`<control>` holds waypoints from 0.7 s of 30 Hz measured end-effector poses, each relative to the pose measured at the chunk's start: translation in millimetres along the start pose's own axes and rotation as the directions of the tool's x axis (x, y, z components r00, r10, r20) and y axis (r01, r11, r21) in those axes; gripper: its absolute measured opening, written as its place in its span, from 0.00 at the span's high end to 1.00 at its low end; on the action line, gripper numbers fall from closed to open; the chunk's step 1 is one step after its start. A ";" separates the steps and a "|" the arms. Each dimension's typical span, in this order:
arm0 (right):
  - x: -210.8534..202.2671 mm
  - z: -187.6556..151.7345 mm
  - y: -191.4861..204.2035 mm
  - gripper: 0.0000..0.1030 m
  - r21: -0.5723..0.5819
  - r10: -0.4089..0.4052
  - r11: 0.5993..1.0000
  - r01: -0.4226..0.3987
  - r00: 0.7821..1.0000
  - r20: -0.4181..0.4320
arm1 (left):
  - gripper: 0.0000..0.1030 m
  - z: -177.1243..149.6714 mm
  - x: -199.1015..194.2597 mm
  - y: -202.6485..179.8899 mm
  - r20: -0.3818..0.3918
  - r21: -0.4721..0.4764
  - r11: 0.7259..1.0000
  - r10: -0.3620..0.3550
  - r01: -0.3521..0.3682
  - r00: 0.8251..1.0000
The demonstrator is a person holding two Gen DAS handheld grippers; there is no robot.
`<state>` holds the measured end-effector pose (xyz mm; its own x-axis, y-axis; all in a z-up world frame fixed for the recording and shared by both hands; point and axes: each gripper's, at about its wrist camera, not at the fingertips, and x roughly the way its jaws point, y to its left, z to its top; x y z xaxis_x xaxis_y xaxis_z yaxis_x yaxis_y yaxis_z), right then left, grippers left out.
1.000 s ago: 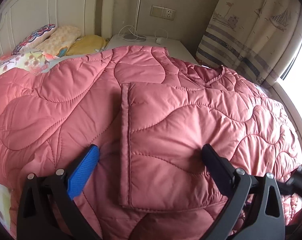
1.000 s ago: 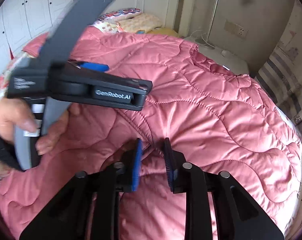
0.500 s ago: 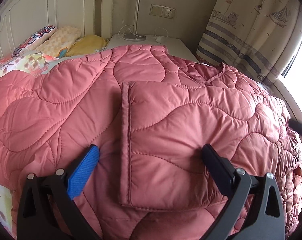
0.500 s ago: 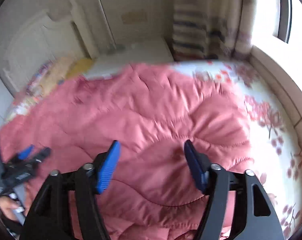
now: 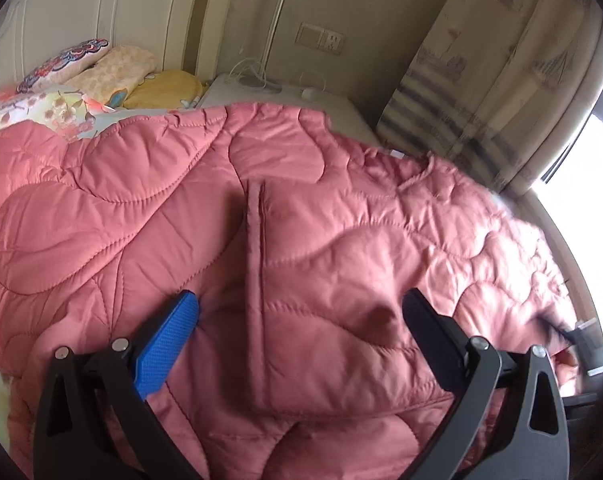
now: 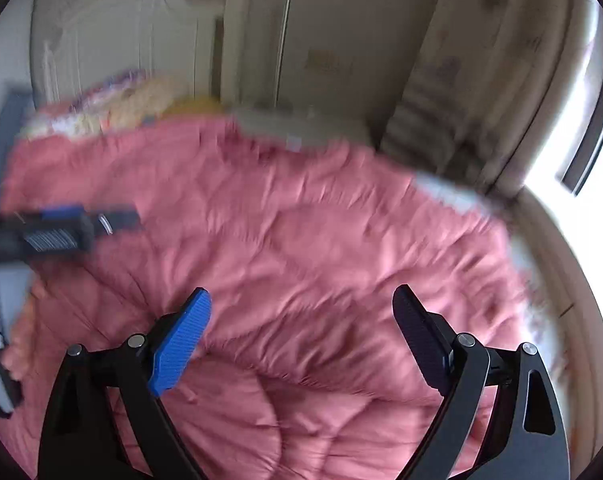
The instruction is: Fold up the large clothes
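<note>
A large pink quilted coat [image 5: 341, 240] lies spread over the bed, with a folded panel whose seamed edge [image 5: 255, 280] runs toward me. My left gripper [image 5: 299, 304] hovers low over that panel, open, nothing between its fingers. The right wrist view is blurred by motion. In it the coat [image 6: 301, 220] fills the middle, and my right gripper [image 6: 301, 296] hangs above it with its jaws opening wide and only loose fabric below them, not pinched. The left gripper [image 6: 61, 232] shows at the left edge of that view. A dark part [image 5: 581, 340] at the coat's right edge may be the right gripper.
Pillows [image 5: 113, 76] and a floral sheet [image 5: 41, 112] lie by the white headboard [image 5: 81, 12]. A white bedside table [image 5: 285, 96] with cables stands behind the coat. A patterned curtain [image 5: 501, 80] and a bright window [image 5: 589, 168] are on the right.
The right gripper, nearly shut on a fold of the coat a second ago, has let go and spread wide, swinging right and then back left. The left gripper barely moved.
</note>
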<state>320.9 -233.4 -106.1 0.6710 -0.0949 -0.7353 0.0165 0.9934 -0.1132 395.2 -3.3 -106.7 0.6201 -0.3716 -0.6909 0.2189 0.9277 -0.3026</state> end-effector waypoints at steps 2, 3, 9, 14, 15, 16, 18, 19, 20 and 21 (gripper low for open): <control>18.1 -4.5 -7.2 0.12 0.046 0.038 0.998 -0.036 0.998 -0.049 | 0.03 0.8 -20.9 12.8 0.086 -0.059 0.998 -0.025 0.030 0.996; 16.7 -4.6 -14.3 0.12 0.080 0.054 0.995 -0.052 0.998 -0.034 | 0.03 2.7 -33.4 19.5 0.134 -0.083 0.996 -0.016 0.027 0.991; 16.3 -9.6 -7.6 0.11 0.049 0.004 0.999 -0.003 1.000 -0.031 | 0.02 -33.6 -170.0 138.6 0.449 -0.577 0.815 0.260 0.055 0.855; 10.4 -5.3 -11.7 0.11 0.059 0.018 0.998 -0.016 0.999 -0.030 | 0.08 -81.8 -212.6 252.3 0.303 -0.873 0.487 0.474 0.040 0.827; 8.7 -6.4 -11.5 0.11 0.057 0.015 0.998 -0.014 0.999 -0.028 | 0.08 -83.4 -215.3 274.4 0.296 -0.889 0.455 0.474 0.057 0.829; 8.1 -6.0 -10.8 0.11 0.052 0.011 0.999 -0.010 1.000 -0.025 | 0.08 -78.9 -217.2 291.2 0.297 -0.894 0.444 0.471 0.068 0.831; 7.6 -5.5 -9.7 0.11 0.045 0.006 0.999 -0.005 1.000 -0.019 | 0.08 -58.4 -218.5 310.2 0.274 -0.889 0.456 0.480 0.030 0.833; 7.6 -5.6 -9.1 0.11 0.043 0.004 0.999 -0.003 1.000 -0.017 | 0.08 -48.4 -217.3 316.8 0.271 -0.885 0.465 0.478 0.022 0.835; 7.2 -6.0 -9.0 0.11 0.043 0.005 0.999 -0.004 1.000 -0.017 | 0.16 -35.1 -212.9 326.2 0.267 -0.882 0.471 0.455 0.025 0.849; 7.2 -6.0 -9.7 0.11 0.046 0.008 0.999 -0.007 1.000 -0.016 | 0.32 -25.4 -207.6 330.4 0.269 -0.876 0.481 0.416 0.041 0.869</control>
<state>321.1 -244.1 -114.3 0.6594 -0.0879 -0.7466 0.0455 0.9960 -0.0771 319.7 379.5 -79.9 0.8323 0.0724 -0.5496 -0.5292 0.3989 -0.7488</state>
